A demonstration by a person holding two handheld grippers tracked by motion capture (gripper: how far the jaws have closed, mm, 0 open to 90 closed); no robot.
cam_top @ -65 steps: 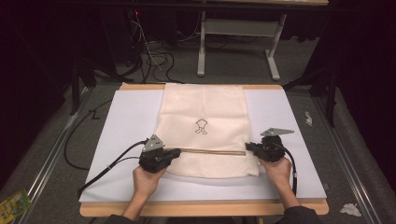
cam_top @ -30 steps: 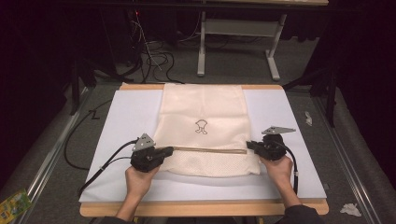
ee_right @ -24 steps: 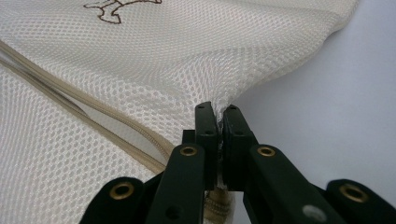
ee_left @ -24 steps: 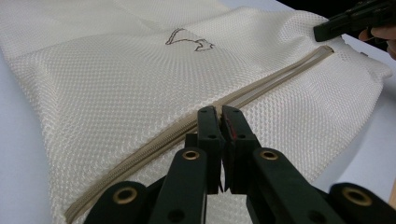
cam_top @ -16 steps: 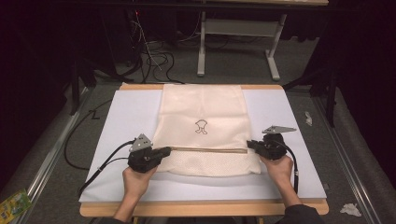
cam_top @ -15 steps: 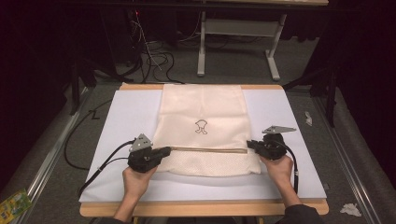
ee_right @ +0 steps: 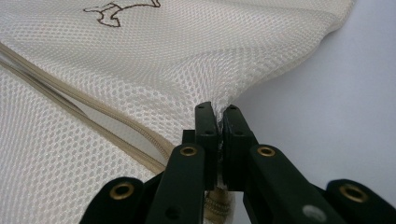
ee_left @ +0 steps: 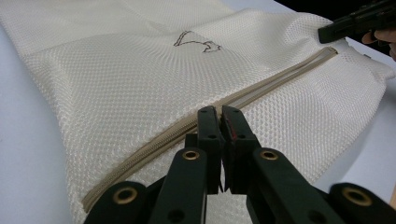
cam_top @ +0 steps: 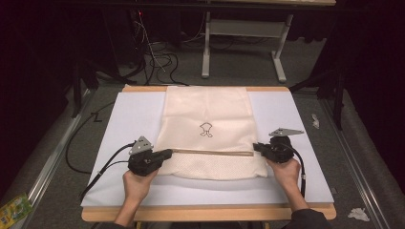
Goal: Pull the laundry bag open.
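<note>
A cream mesh bag (cam_top: 205, 109) with a small dark emblem (cam_top: 206, 128) lies flat on the white sheet (cam_top: 129, 119). A tan zipper (cam_top: 212, 152) runs across its near part. My left gripper (cam_top: 169, 152) is at the zipper's left end, its jaws shut on the zipper (ee_left: 280, 74); the pull is hidden between the pads. In its own view the left gripper (ee_left: 219, 112) sits right on the zipper line. My right gripper (cam_top: 255, 146) pinches the bag's right edge by the zipper's end. Mesh (ee_right: 210, 51) bunches into the shut right gripper (ee_right: 217, 109).
The sheet covers a wooden table whose front edge (cam_top: 205, 213) is near the person. Cables (cam_top: 157, 59) and a metal table frame (cam_top: 239, 28) lie on the floor beyond. A green packet (cam_top: 12, 210) and crumpled paper (cam_top: 358, 213) lie on the floor beside the table.
My left gripper slid leftward along the zipper line over the earlier frames and has held still for the last half second. The right gripper and the bag's right edge stayed put.
</note>
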